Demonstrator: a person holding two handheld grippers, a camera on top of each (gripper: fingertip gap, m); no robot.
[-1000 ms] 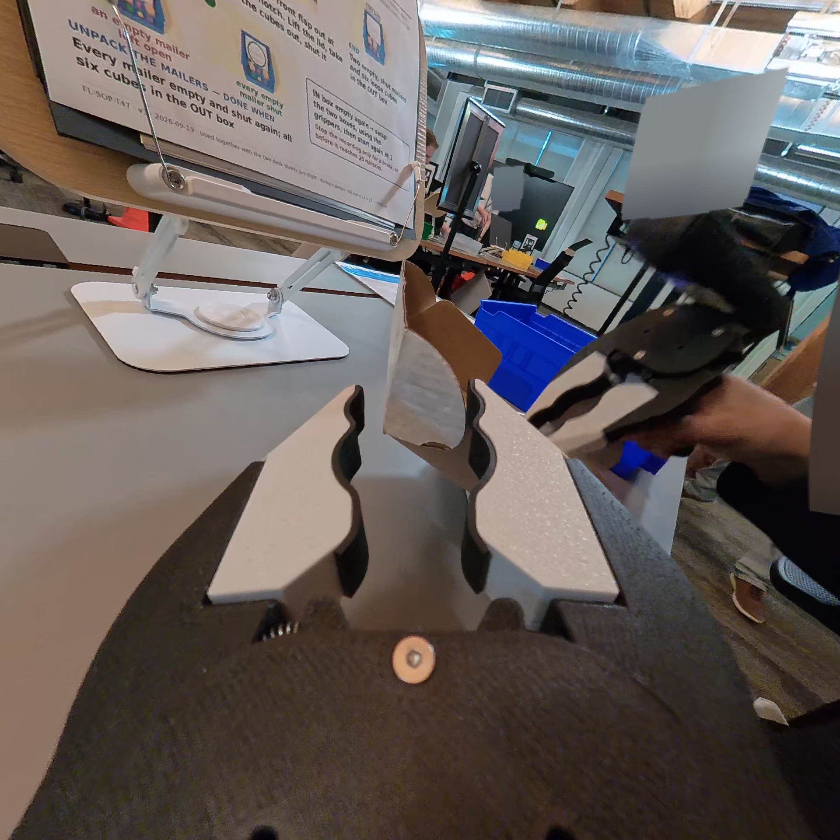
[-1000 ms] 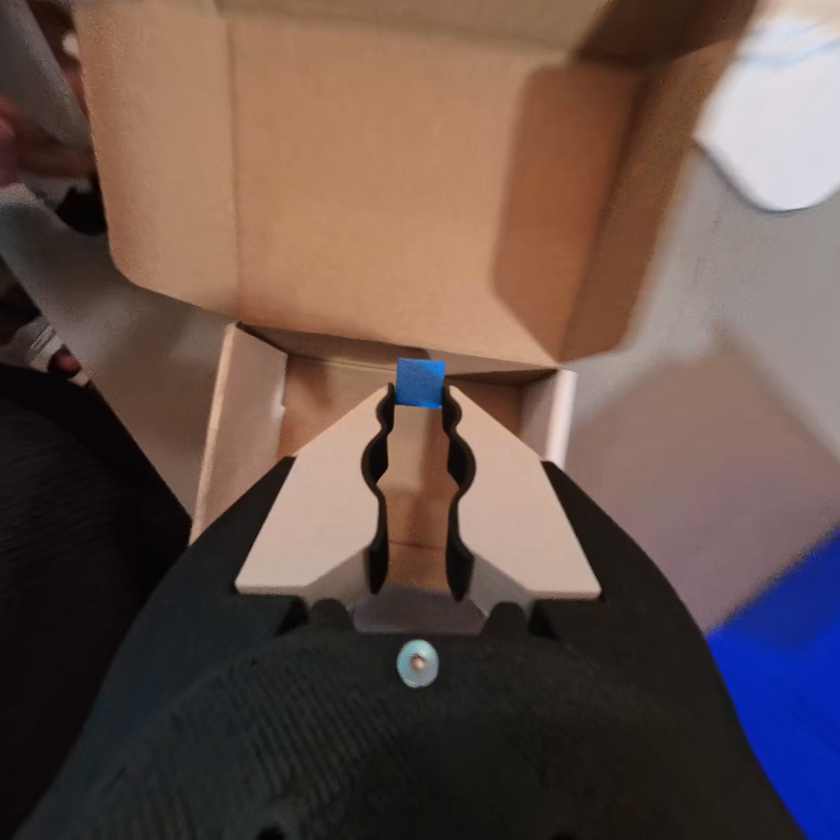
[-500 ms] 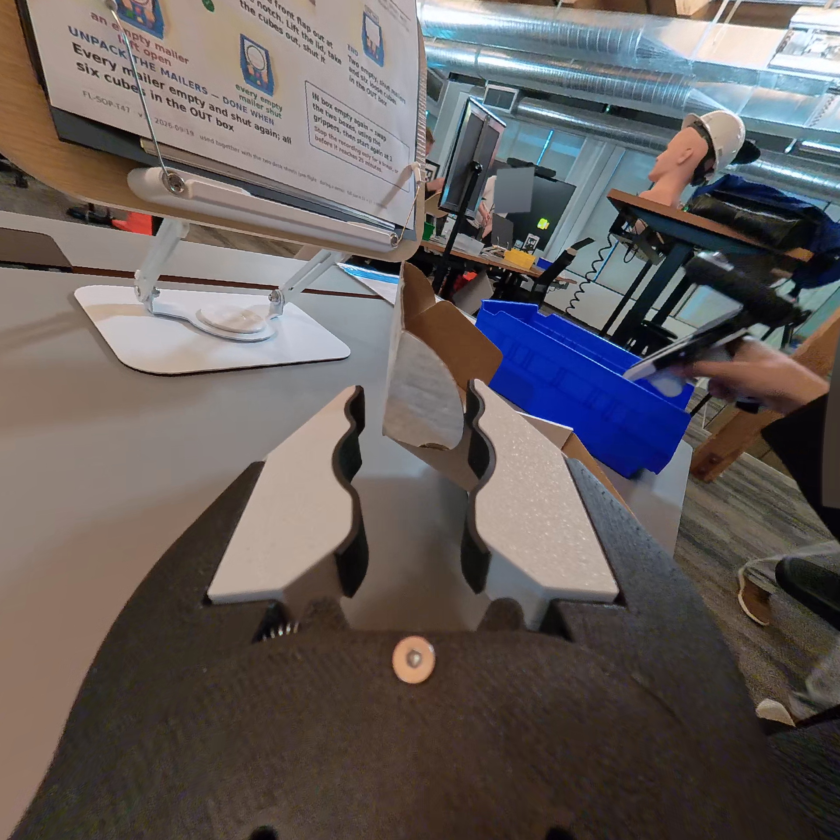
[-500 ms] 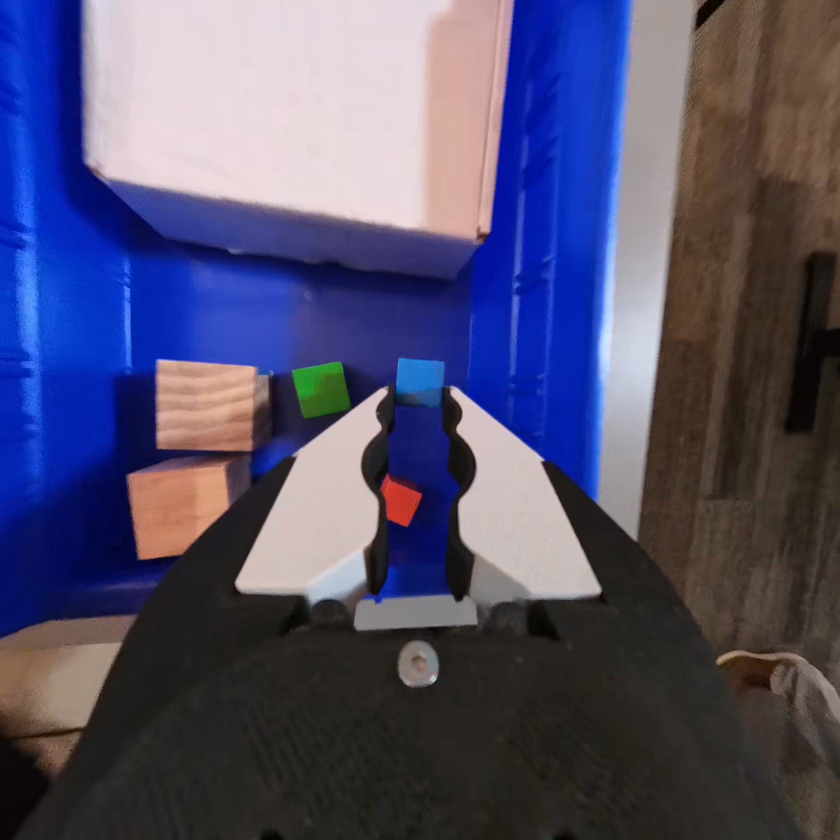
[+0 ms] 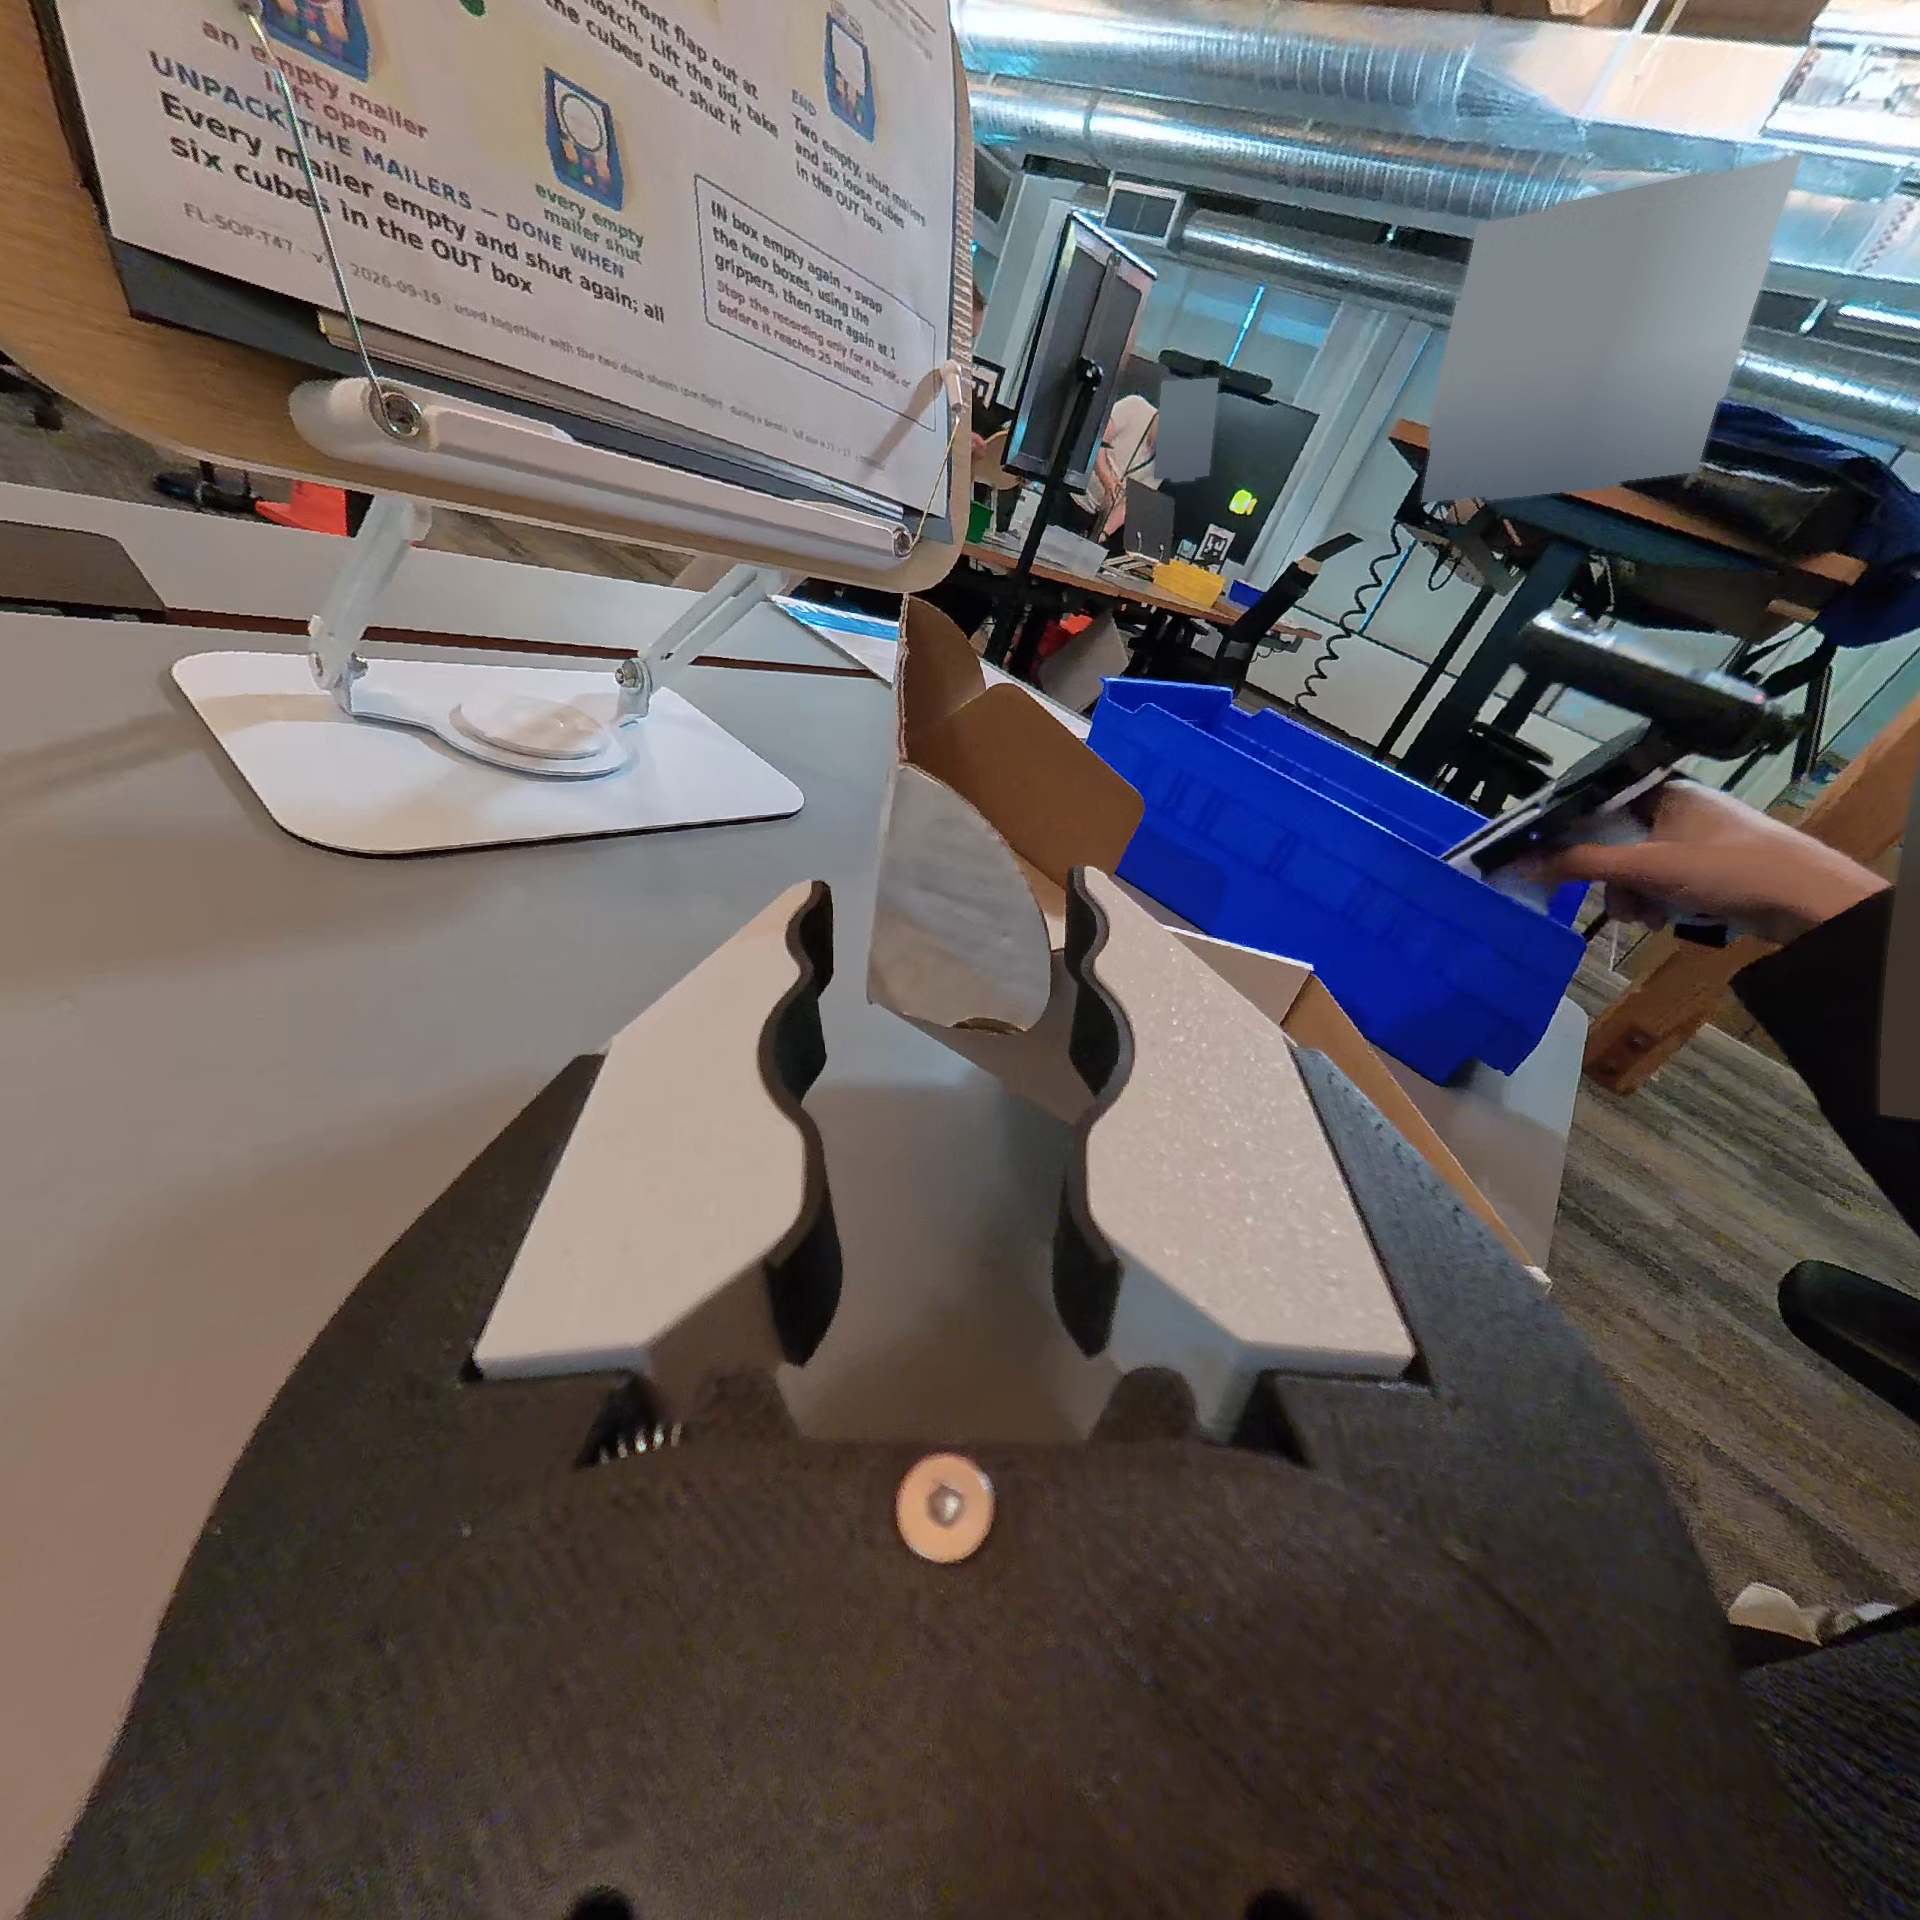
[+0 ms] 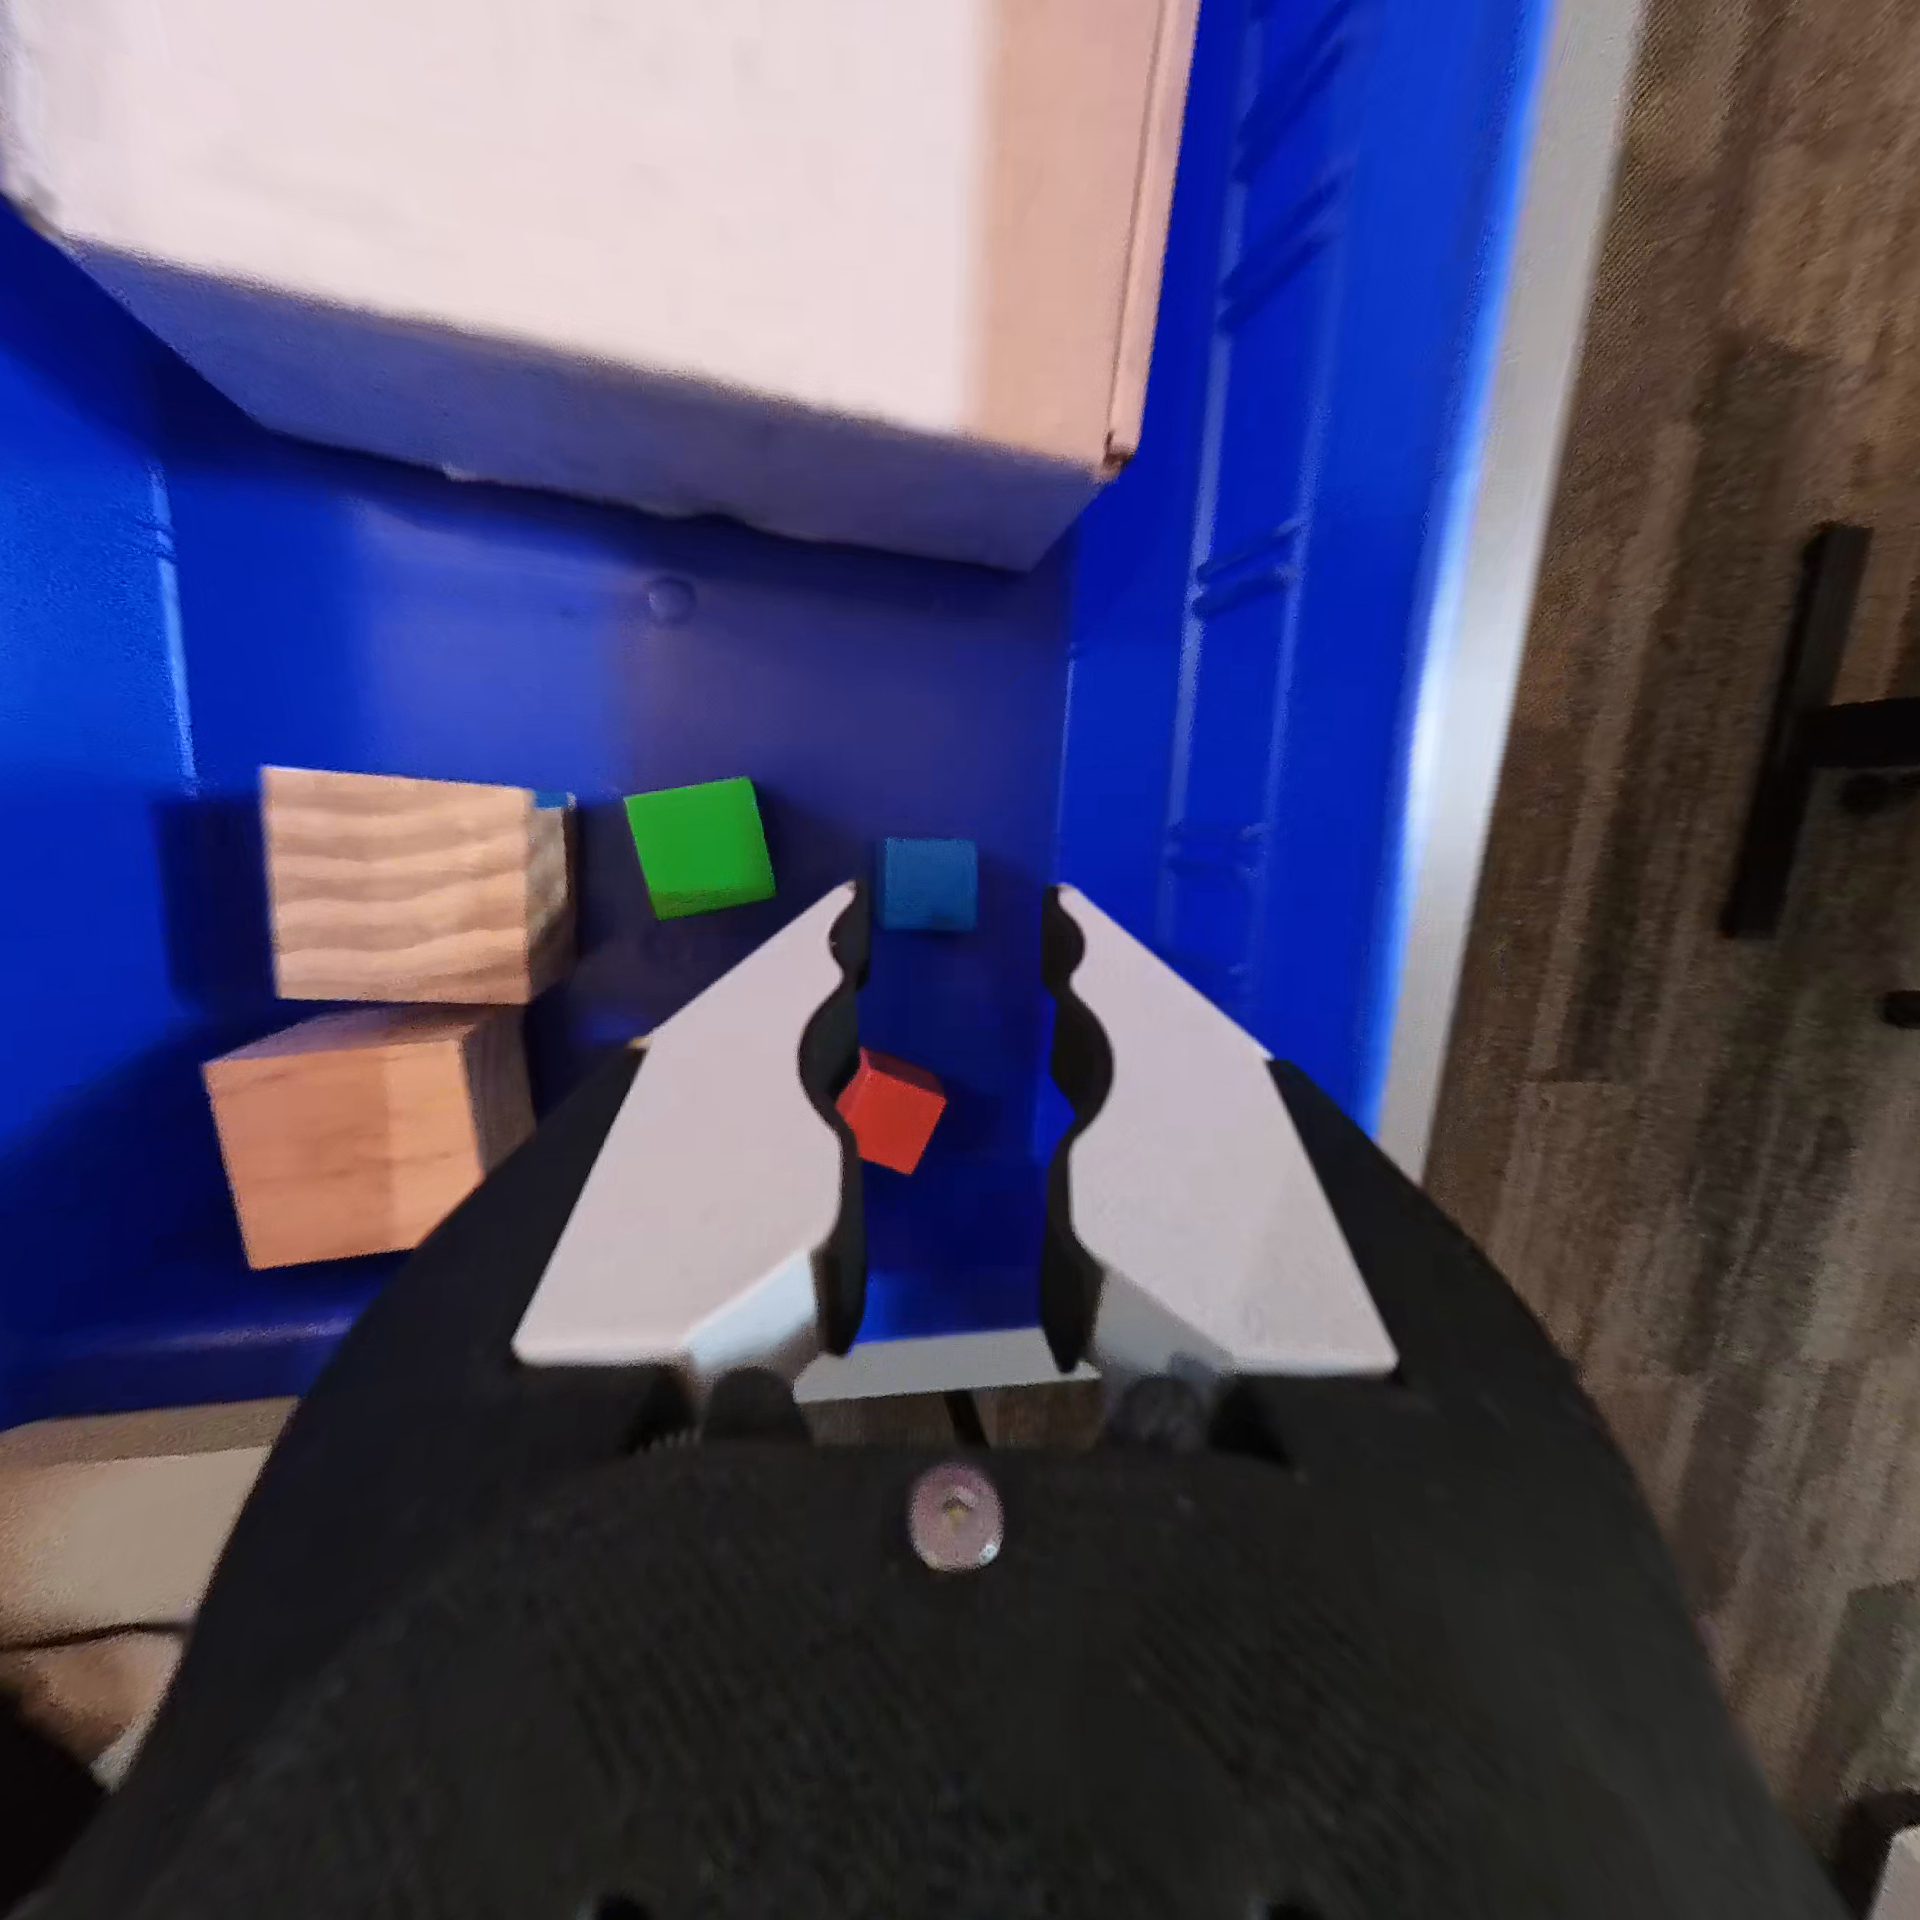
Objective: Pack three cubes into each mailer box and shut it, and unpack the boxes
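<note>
Grey tabletop [image 5: 260, 1039] carries a white document stand [image 5: 488, 748] with a printed sheet toward its far side, and a workshop with desks and ceiling ducts lies beyond. At the table's right edge sits a blue bin [image 5: 1340, 862], and just beside it, nearer the camera, an open mailer box [image 5: 997, 790] stands with its lid flap raised. The left gripper [image 5: 948, 925] hangs low over the table, jaws apart and holding nothing, with the flap's rounded tab between its tips. The right gripper [image 6: 951, 904] points down into the bin [image 6: 623, 665], jaws apart and empty. On the bin floor a blue cube [image 6: 928, 883] lies just past its fingertips, and a red cube [image 6: 891, 1110] shows between its fingers. A green cube [image 6: 701, 847] lies to the left of the blue one. Two wooden cubes [image 6: 405, 883] sit near the bin's left wall, one in front of the other. A closed mailer box [image 6: 644, 208] fills the bin's far end.
</note>
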